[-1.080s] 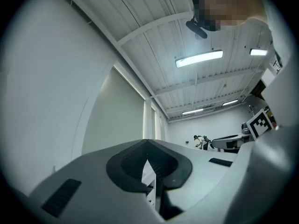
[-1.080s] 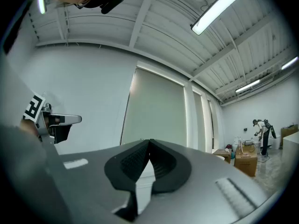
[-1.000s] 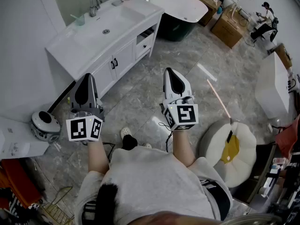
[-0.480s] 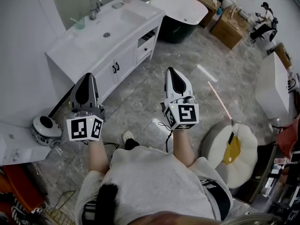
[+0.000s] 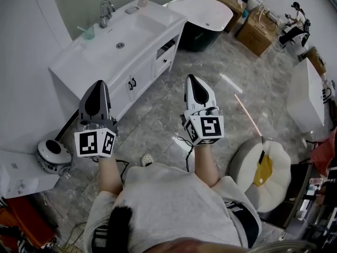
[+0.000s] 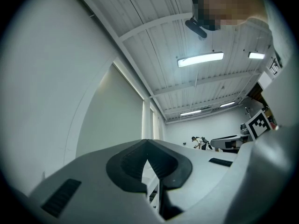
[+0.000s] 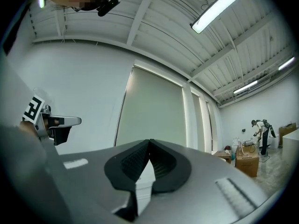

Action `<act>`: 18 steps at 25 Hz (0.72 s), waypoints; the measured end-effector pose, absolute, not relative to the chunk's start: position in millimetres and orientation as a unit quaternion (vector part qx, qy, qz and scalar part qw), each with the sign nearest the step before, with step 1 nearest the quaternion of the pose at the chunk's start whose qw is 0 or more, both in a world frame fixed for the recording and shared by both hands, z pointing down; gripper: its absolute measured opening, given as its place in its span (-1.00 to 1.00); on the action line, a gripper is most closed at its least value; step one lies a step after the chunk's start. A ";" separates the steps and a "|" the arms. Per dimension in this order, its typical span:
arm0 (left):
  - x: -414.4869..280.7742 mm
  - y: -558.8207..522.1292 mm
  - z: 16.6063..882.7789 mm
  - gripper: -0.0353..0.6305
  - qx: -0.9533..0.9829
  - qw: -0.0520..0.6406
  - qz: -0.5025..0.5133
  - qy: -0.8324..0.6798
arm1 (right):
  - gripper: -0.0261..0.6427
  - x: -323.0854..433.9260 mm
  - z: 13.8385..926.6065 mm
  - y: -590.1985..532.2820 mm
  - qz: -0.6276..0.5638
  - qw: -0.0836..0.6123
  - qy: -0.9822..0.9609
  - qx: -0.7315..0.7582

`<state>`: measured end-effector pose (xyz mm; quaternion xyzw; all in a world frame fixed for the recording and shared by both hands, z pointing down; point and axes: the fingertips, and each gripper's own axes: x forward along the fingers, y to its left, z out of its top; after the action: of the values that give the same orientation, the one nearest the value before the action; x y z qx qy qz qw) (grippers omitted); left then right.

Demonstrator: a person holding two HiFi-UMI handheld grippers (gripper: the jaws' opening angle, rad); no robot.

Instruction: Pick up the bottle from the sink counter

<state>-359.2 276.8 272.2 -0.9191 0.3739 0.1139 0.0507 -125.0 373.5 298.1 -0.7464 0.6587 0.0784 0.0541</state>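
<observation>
Both tools are held out over the grey tiled floor point(image 5: 158, 115), well apart from the white vanity point(image 5: 134, 75). The left tool point(image 5: 98, 84) has its jaws together with nothing between them, and the right tool point(image 5: 191, 79) is likewise closed and empty. Each gripper view looks up at wall and ceiling, not at the goal.

The bottle point(image 5: 142, 1), small and pale, stands upright at the back of the surface point(image 5: 71, 57), near its right-hand end, beyond the basin point(image 5: 131, 28). A small flat grey thing point(image 5: 132, 4) lies just beside it. The faucet point(image 5: 106, 8) is further left along the back edge, and a green cup point(image 5: 89, 33) sits left of that.

The step in hand looks like the approach, with the pick not yet begun. To do it well:
- Walk up to the bottle's end of the vanity and tip the chosen tool down so its camera finds the bottle.
- The right tool seems the better choice, since it is on the bottle's side.
- Spread the jaws before arriving, not at the bottle.
- Come in level from the front, clear of the flat thing.
- Set the jaws either side of the body rather than the narrow top.
- Close gently, then lift straight up.
</observation>
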 end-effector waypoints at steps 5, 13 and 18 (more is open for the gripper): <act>-358.2 249.1 272.7 -0.87 -0.923 0.050 0.112 0.366 | -0.89 -128.3 299.1 349.1 0.078 0.052 0.656 -0.748; -359.2 223.5 281.9 -0.87 -0.928 0.039 0.108 0.356 | -0.89 -131.5 305.0 328.9 0.075 0.046 0.650 -0.755; -355.1 209.5 289.4 -0.87 -0.930 0.030 0.107 0.351 | -0.89 -128.8 311.2 316.5 0.070 0.038 0.648 -0.758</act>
<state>-355.1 209.5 289.4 -0.9297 0.3511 0.1069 0.0300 -128.8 316.5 311.2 -0.7576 0.6478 0.0704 0.0380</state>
